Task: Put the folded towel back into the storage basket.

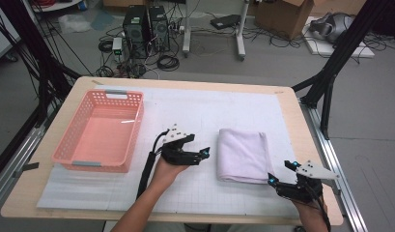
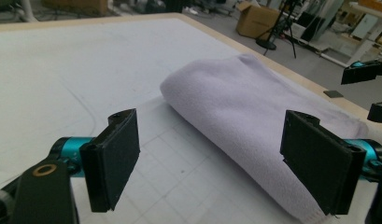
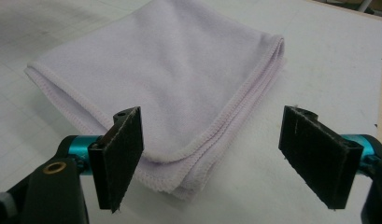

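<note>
A folded pale lilac towel [image 1: 243, 155] lies on the white gridded mat, right of centre. My left gripper [image 1: 199, 146] hovers just left of it, jaws wide apart and empty. In the left gripper view the towel [image 2: 254, 116] shows its rounded fold between the open left gripper [image 2: 216, 163]. My right gripper [image 1: 282, 173] is at the towel's near right corner, also open. In the right gripper view the towel's stitched corner [image 3: 179, 84] lies just ahead of the right gripper [image 3: 216, 158], nothing between the pads.
A pink plastic basket [image 1: 69, 145] stands empty on the left of the mat. The wooden table edge [image 1: 308, 145] runs close to the right gripper. Black frame legs, computer towers and cardboard boxes stand on the floor beyond.
</note>
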The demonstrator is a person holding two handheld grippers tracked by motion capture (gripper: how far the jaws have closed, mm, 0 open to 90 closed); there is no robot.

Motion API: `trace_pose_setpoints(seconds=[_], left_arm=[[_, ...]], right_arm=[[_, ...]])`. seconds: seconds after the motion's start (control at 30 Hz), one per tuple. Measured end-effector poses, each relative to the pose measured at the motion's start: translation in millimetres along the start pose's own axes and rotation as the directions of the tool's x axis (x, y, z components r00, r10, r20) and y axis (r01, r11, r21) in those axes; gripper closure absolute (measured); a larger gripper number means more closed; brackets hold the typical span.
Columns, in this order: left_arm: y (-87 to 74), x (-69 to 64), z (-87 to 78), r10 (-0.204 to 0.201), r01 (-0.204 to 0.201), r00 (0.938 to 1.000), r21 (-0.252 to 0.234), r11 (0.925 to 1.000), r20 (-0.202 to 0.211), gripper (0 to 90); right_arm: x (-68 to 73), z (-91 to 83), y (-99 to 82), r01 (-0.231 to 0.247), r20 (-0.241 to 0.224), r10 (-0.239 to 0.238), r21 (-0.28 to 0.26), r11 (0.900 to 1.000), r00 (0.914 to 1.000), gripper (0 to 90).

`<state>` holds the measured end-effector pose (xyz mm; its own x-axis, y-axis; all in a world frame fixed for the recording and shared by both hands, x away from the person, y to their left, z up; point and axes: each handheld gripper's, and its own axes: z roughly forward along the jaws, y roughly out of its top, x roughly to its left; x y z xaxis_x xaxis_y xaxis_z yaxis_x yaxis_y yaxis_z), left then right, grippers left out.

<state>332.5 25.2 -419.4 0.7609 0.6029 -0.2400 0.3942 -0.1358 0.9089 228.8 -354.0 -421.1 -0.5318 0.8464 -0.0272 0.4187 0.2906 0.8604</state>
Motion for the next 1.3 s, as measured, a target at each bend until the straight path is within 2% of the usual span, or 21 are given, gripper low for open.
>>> trace_pose_setpoints(seconds=[0.2,0.3,0.43,0.53,0.6,0.63,0.67,0.77,0.83,0.87,0.9,1.0,1.13,1.17,1.3], left_arm=[[5.4,-4.1,30.3,-0.006,0.005,0.9999,0.059,0.9983,0.015,21.6],[4.9,-5.7,37.4,-0.016,0.014,0.9996,0.063,0.9979,0.024,22.3],[-1.2,-9.5,52.8,-0.027,0.022,0.9988,0.117,0.9929,0.042,22.5],[-2.6,-12.4,58.6,-0.032,0.026,0.9986,0.134,0.9906,0.043,22.4],[-4.3,-15.4,64.1,-0.035,0.028,0.9984,0.155,0.9876,0.044,22.4],[-6.3,-18.7,69.7,-0.030,0.020,0.9983,0.190,0.9816,0.049,22.4],[-6.3,-18.7,69.7,-0.030,0.020,0.9983,0.190,0.9816,0.049,22.4],[-8.0,-22.7,76.8,-0.022,0.012,0.9990,0.243,0.9700,0.038,22.4],[-8.9,-23.5,80.4,-0.036,0.028,0.9990,0.265,0.9638,0.025,22.5],[-8.9,-23.5,80.4,-0.036,0.028,0.9990,0.265,0.9638,0.025,22.8],[-10.1,-21.7,81.7,-0.058,0.048,0.9980,0.282,0.9582,0.027,23.4],[-9.6,-20.4,81.4,-0.063,0.053,0.9976,0.284,0.9574,0.028,26.0],[-9.5,-20.5,81.0,-0.076,0.061,0.9962,0.289,0.9553,0.041,39.0],[-10.3,-20.9,81.5,-0.088,0.064,0.9938,0.295,0.9535,0.068,45.7],[-10.2,-21.7,81.2,-0.088,0.059,0.9921,0.290,0.9553,0.089,62.7]], right_arm=[[0.8,1.1,0.4,0.004,-0.005,-0.004,0.001,1.0000,1.0000,20.8],[0.5,1.0,0.4,0.003,-0.004,-0.003,0.001,1.0000,1.0000,20.8],[0.3,1.5,0.4,0.004,-0.005,-0.004,0.003,1.0000,1.0000,20.8],[0.9,2.0,0.7,0.007,-0.006,-0.007,0.003,1.0000,1.0000,20.9],[1.2,2.2,0.9,0.011,-0.008,-0.011,0.004,0.9999,0.9999,20.9],[1.3,2.3,1.0,0.013,-0.009,-0.013,0.005,0.9999,0.9999,20.8],[1.7,2.2,1.0,0.009,-0.010,-0.009,0.009,0.9999,0.9999,20.9],[2.1,2.5,1.0,0.008,-0.010,-0.008,0.008,0.9999,0.9999,20.9],[1.8,2.5,0.8,0.010,-0.012,-0.010,0.007,0.9999,0.9999,20.9],[1.5,2.4,0.8,0.012,-0.010,-0.012,0.008,0.9999,0.9999,20.8],[1.4,2.3,0.8,0.012,-0.011,-0.012,0.009,0.9999,0.9999,20.9],[1.3,2.5,0.8,0.011,-0.011,-0.011,0.009,0.9999,0.9999,20.9],[1.5,3.6,0.5,0.012,-0.013,-0.011,0.008,0.9999,0.9999,20.9],[1.4,3.5,0.5,0.015,-0.012,-0.015,0.011,0.9998,0.9998,20.9],[1.5,3.0,0.4,0.009,-0.012,-0.009,0.011,0.9999,0.9999,20.9]])
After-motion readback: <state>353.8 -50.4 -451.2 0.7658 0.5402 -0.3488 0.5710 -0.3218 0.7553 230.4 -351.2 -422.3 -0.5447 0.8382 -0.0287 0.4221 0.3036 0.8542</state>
